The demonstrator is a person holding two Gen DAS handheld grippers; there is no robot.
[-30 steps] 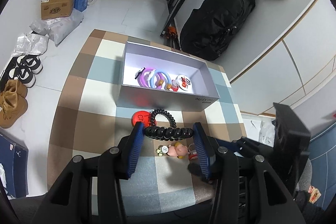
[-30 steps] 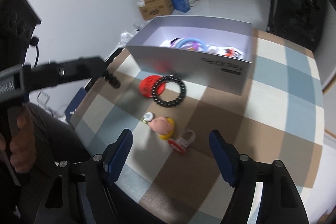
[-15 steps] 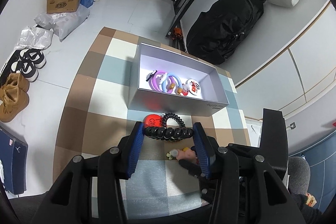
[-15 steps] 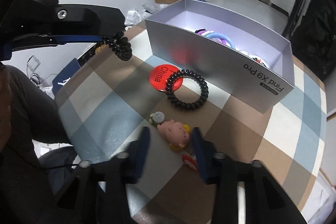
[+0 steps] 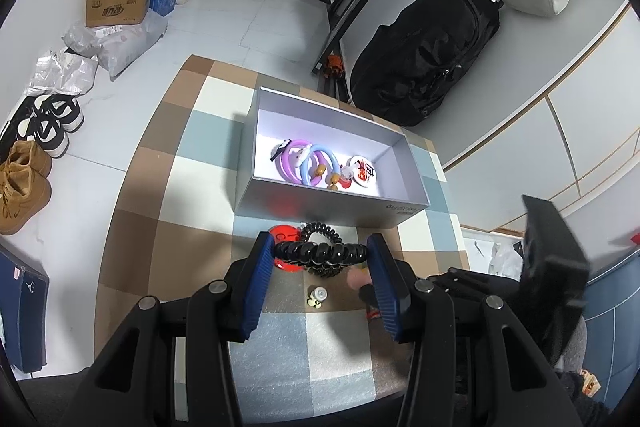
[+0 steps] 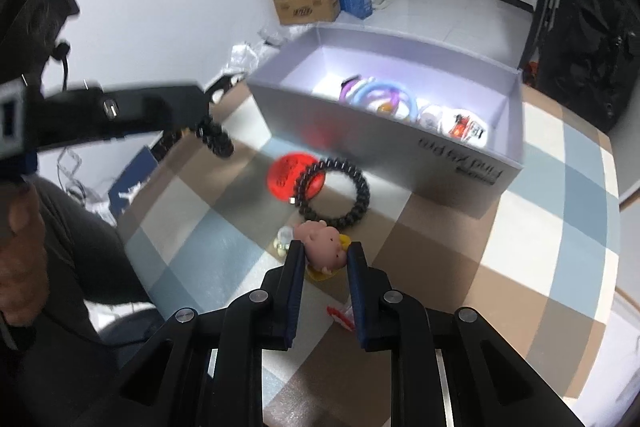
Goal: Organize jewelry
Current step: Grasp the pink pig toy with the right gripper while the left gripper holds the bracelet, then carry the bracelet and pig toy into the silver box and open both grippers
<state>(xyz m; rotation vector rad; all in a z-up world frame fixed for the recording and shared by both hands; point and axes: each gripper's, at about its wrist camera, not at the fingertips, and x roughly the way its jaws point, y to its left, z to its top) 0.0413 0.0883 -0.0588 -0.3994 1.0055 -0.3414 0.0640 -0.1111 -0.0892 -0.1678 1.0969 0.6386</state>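
My left gripper (image 5: 320,255) is shut on a black spiral hair tie (image 5: 320,251), stretched between its blue pads above the checked table; the same tie (image 6: 216,139) hangs at the left of the right wrist view. My right gripper (image 6: 325,257) points down at the table, its jaws closing on a pink pig charm (image 6: 323,245) that both pads touch. A second black spiral tie (image 6: 338,191) lies on the cloth over a red badge (image 6: 285,174). Behind them stands the open grey box (image 5: 320,205) holding purple and blue rings (image 5: 307,163) and a white badge (image 5: 362,169).
A small pale charm (image 6: 283,239) and a red-and-white piece (image 6: 340,315) lie by the right fingers. A person's hand (image 6: 20,227) grips the left handle. Off the table, cardboard boxes (image 5: 120,1), shoes (image 5: 24,179) and a black bag (image 5: 432,51) sit on the floor.
The right gripper's jaws went from wide apart to narrow around the pink pig charm as it came down over it. The left gripper still holds the hair tie.
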